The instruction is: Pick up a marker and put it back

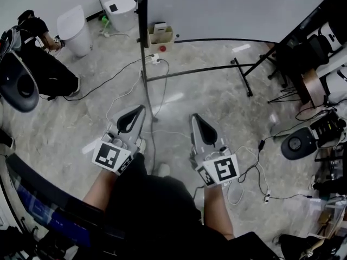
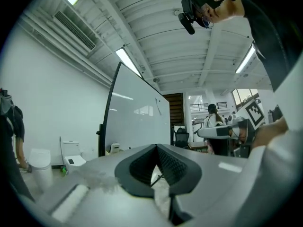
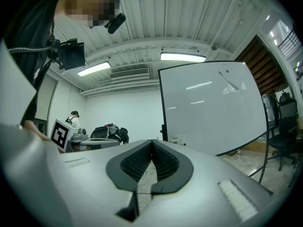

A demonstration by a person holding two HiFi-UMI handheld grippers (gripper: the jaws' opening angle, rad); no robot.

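Grey left gripper point(image 1: 141, 109), jaws together, empty, right gripper point(image 1: 193, 117) the same

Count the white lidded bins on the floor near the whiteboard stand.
2. One white lidded bin stands furthest left by the wall; the other sits closer to the black whiteboard stand. More may be hidden behind the board.

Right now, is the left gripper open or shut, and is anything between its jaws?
Shut and empty. In its own view the left gripper has its jaw tips touching, with nothing held between them.
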